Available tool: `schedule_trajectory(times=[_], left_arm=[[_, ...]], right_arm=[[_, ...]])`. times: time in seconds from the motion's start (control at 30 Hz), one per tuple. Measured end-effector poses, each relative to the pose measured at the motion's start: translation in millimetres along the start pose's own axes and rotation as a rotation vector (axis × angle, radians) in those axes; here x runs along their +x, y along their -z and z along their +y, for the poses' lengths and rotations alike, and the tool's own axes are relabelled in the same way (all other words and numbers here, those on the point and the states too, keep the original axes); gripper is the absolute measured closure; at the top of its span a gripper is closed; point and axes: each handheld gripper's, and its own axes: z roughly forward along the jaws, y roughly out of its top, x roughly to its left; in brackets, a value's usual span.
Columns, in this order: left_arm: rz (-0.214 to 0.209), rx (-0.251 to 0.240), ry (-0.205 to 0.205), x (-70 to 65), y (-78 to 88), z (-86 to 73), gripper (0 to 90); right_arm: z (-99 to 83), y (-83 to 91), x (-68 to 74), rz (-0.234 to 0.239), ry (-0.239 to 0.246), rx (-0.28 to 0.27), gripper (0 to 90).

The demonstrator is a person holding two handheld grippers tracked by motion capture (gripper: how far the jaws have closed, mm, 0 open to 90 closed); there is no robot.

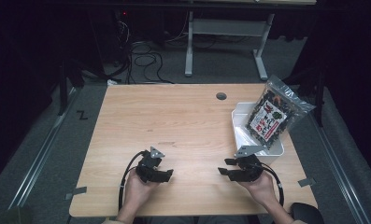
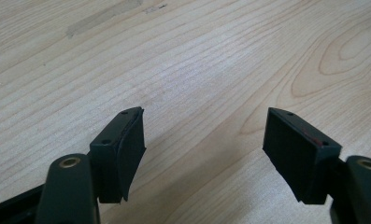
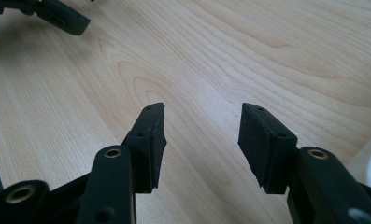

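Both grippers rest low over the wooden table (image 1: pixel 183 121) near its front edge. My left gripper (image 1: pixel 167 173) sits at front left, held in a hand, its jaws pointing right. In the left gripper view its jaws (image 2: pixel 204 140) stand wide apart with bare wood between them. My right gripper (image 1: pixel 224 166) is at front right, jaws pointing left toward the other one. In the right gripper view its jaws (image 3: pixel 202 135) are apart and hold nothing. The left gripper's jaw tip (image 3: pixel 61 16) shows at the top left of that view.
A white bin (image 1: pixel 239 114) stands at the table's right edge, just behind my right gripper. A clear bag of dark snack with a red and white label (image 1: pixel 273 114) leans out of it. A round cable hole (image 1: pixel 221 96) lies near the far edge.
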Motion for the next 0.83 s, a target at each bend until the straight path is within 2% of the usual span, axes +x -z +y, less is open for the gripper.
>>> schedule_trajectory(times=[0.27,0.47,0.6,0.83], left_arm=[[0.0,-0.002,0.001,-0.2,0.9,-0.8,29.8],[-0.008,-0.014,0.023,-0.6,2.9,-1.9,29.8],[-0.014,-0.021,0.022,-2.5,3.2,-2.2,29.8],[-0.015,-0.018,0.02,-2.2,2.4,-2.1,29.8]], right_arm=[[-0.4,-13.6,2.9,-0.02,0.031,-0.006,51.5],[-4.8,-26.6,3.6,-0.025,0.045,-0.001,51.2],[-6.5,-28.3,5.8,-0.039,0.065,0.015,51.1],[-8.6,-27.4,5.3,-0.045,0.063,0.012,50.9]])
